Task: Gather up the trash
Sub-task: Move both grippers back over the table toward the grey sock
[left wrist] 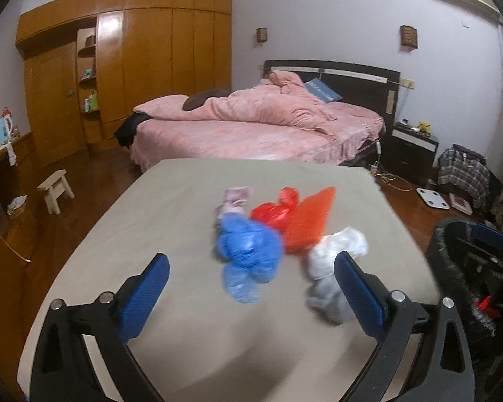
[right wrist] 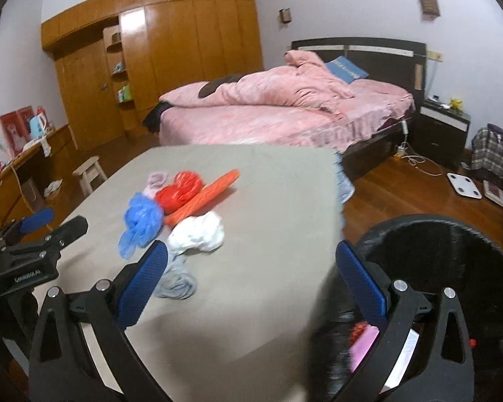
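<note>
A table draped in a beige cloth [left wrist: 171, 207] stands in the middle of this bedroom, and the trash sits in a loose heap on it, toward its far half. Nearest the table's front edge is a crumpled white bag [left wrist: 335, 251] with a greyish wad [right wrist: 177, 284] touching it on the near side. Just beside the white bag lies a crumpled blue plastic bag [left wrist: 248, 254], and behind that a red plastic bag [left wrist: 275, 211] pressed against a flat orange packet [left wrist: 308, 224]. A small pale pink scrap [left wrist: 234, 199] sits at the far side of the pile, touching the blue bag. The left gripper [left wrist: 251, 288] hangs low over the table's near half, its blue-padded fingers spread wide with nothing between them, the blue bag showing in the gap. The right gripper [right wrist: 251, 278] is also spread wide and empty, poised over the table's right front corner. Right beside that corner, below the table edge, stands a black-lined trash bin [right wrist: 452, 234], and something pink and something red already lie inside it. Beyond the table is a bed with a rumpled pink quilt [left wrist: 261, 114], and a wooden wardrobe [left wrist: 134, 50] fills the wall far behind the table to its left.
</note>
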### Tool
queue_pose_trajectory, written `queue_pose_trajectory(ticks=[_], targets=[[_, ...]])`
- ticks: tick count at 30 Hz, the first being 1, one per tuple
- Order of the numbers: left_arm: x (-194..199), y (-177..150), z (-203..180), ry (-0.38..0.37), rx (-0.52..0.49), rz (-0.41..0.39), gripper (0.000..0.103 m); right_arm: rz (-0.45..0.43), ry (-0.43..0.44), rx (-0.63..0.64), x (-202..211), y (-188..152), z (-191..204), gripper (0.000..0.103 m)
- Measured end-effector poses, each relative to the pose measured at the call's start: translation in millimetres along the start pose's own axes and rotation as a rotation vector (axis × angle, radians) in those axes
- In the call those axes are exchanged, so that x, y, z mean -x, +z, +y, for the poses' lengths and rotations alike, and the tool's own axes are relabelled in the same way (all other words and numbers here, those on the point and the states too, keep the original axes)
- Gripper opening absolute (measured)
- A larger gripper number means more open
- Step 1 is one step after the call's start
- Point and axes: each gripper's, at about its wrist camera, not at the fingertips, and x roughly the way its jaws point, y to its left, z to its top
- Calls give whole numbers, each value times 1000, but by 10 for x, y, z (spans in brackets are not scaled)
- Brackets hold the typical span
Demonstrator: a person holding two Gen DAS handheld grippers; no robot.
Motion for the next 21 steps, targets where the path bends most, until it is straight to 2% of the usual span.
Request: queue_pose_trajectory(ticks=[6,15,21], targets=[[-143,-157,232,33,29,41,97,42,32,19,-293,-87,274,98],[-250,-240,413,43,54,71,97,123,68,61,-691,-171,624,98],[-292,-274,478,42,68,80,97,170,85,73,-844,-219,696,97]])
